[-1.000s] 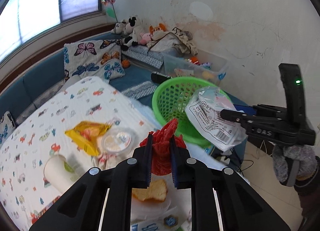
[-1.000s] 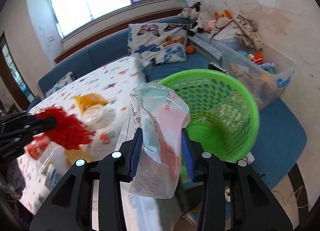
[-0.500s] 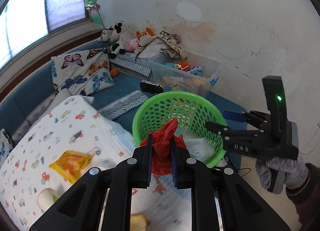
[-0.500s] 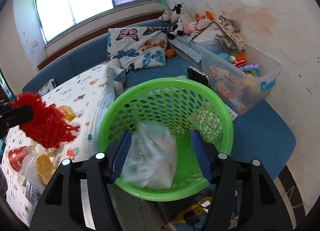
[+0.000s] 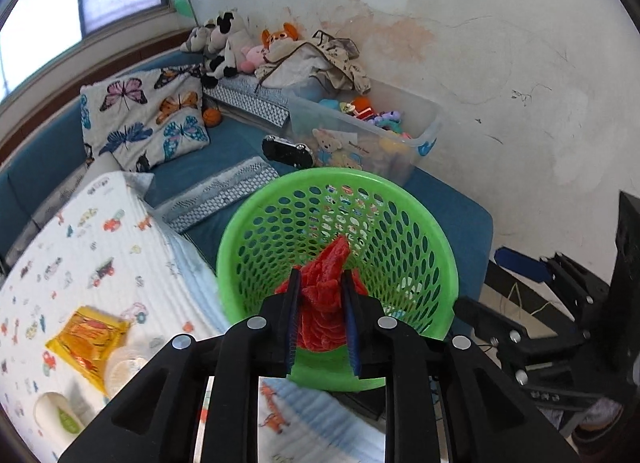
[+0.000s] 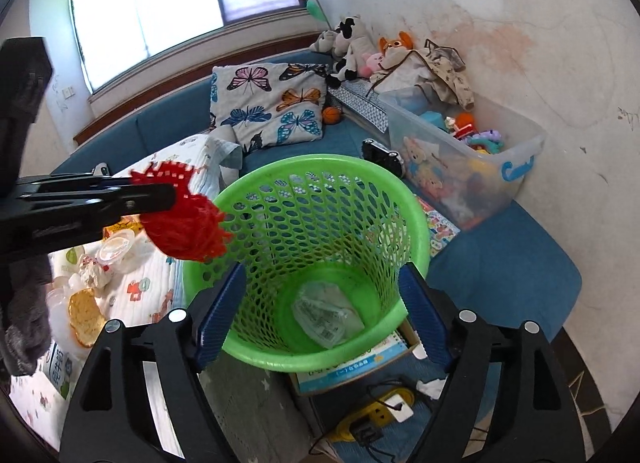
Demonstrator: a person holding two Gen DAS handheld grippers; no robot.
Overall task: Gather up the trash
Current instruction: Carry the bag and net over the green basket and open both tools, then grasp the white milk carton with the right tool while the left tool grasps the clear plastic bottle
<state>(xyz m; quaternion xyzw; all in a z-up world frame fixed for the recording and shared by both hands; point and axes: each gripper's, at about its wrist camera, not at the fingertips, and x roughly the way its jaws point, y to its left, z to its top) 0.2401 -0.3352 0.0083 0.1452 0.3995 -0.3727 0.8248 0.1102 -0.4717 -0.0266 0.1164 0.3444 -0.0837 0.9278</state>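
Red netting (image 5: 325, 305) sits clamped in left gripper (image 5: 322, 327); right gripper (image 6: 320, 315) gapes wide, apparently empty.

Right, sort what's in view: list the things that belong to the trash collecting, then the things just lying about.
Job in hand:
- red mesh bag, clamped in the left gripper
- green basket
- plastic bag lying in the basket
- right gripper, open
- yellow wrapper on the bed

Lying about:
- butterfly pillow
- toy bin
- plush toys

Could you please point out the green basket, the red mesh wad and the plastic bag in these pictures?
green basket (image 6: 320, 161), right wrist view, far rim.
red mesh wad (image 6: 186, 229), right wrist view, middle.
plastic bag (image 6: 326, 313), right wrist view, middle.
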